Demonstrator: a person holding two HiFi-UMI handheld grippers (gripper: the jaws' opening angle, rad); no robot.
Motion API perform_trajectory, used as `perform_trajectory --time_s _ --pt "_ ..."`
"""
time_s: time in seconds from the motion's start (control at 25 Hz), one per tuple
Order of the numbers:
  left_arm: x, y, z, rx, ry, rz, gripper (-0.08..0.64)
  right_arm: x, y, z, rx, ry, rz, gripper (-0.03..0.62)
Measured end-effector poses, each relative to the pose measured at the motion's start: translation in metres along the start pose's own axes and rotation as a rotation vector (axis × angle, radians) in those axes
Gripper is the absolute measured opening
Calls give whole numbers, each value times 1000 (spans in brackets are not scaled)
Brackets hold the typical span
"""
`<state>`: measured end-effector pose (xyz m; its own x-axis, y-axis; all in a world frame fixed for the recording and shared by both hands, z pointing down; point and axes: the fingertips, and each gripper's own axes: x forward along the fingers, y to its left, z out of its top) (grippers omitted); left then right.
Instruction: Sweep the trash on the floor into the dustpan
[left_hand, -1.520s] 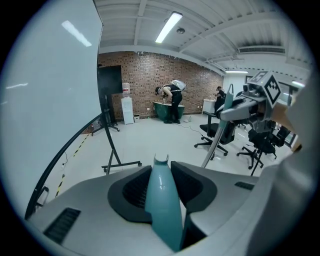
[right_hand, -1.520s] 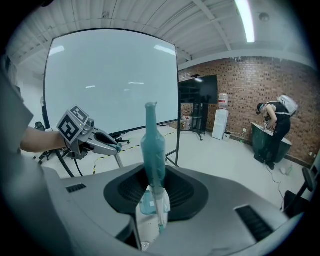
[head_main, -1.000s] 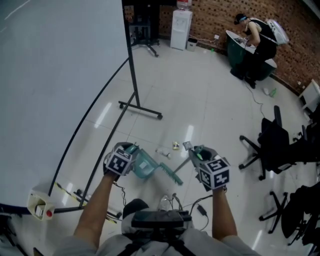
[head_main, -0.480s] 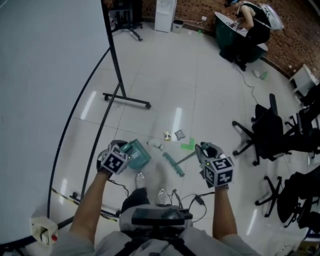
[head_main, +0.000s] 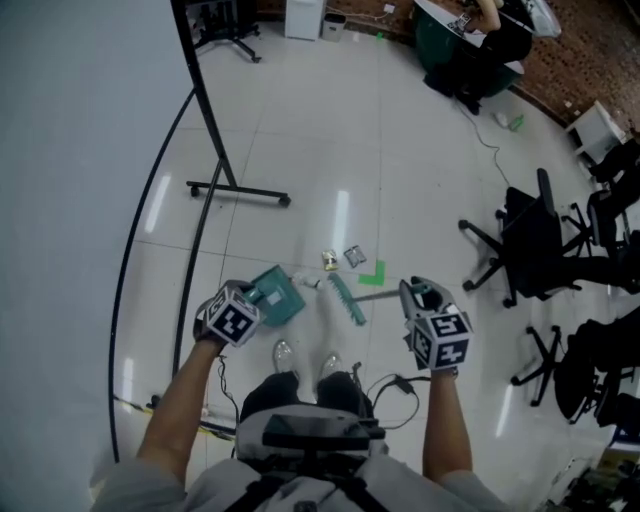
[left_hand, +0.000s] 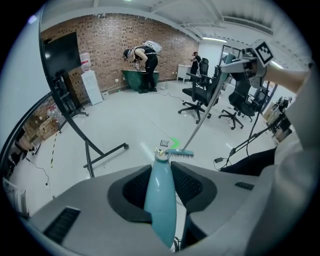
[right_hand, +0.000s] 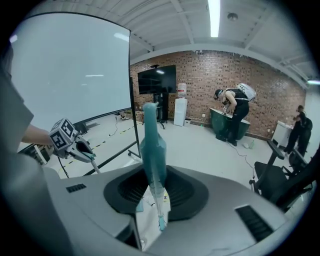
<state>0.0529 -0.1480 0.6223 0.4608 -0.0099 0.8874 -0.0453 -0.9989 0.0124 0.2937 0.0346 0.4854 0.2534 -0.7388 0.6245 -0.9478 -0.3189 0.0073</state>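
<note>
In the head view my left gripper (head_main: 250, 303) is shut on the handle of a teal dustpan (head_main: 278, 296), which hangs low over the white floor just left of the trash. My right gripper (head_main: 420, 297) is shut on the teal broom handle (right_hand: 152, 150). The broom head (head_main: 347, 299) lies on the floor right of the dustpan. Small trash pieces (head_main: 329, 260) and a dark wrapper (head_main: 354, 256) lie just beyond it, beside a green tape mark (head_main: 374, 271). The left gripper view shows the dustpan handle (left_hand: 161, 200) between the jaws and the broom head (left_hand: 180, 153) ahead.
A rolling screen stand with black legs (head_main: 240, 190) stands to the left. Black office chairs (head_main: 530, 245) crowd the right side. A person bends over a green bin (head_main: 450, 35) by the brick wall far off. Cables trail by my feet (head_main: 395, 385).
Both grippers have sunk and drawn in toward my feet. The dustpan has tipped down nearer the floor, and the broom head has slid closer to the dustpan.
</note>
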Motion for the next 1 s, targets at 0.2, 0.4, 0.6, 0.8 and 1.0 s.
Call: perform_trajectory --time_s 0.2,0.4,0.6,0.8,1.0 --pt "15 10 9 5 48 -17 118 32 -14 2 30 -12 -24 101" --pt "29 11 22 -3 87 -25 118 65 -33 2 53 6 4 101" --pt "41 15 43 -13 72 -15 118 92 -49 1 67 13 14 100" --pt "48 19 58 -30 38 -20 118 104 -80 17 70 -28 -19 101" --pt "58 20 71 -35 17 -26 118 115 -121 34 68 -60 -58 101"
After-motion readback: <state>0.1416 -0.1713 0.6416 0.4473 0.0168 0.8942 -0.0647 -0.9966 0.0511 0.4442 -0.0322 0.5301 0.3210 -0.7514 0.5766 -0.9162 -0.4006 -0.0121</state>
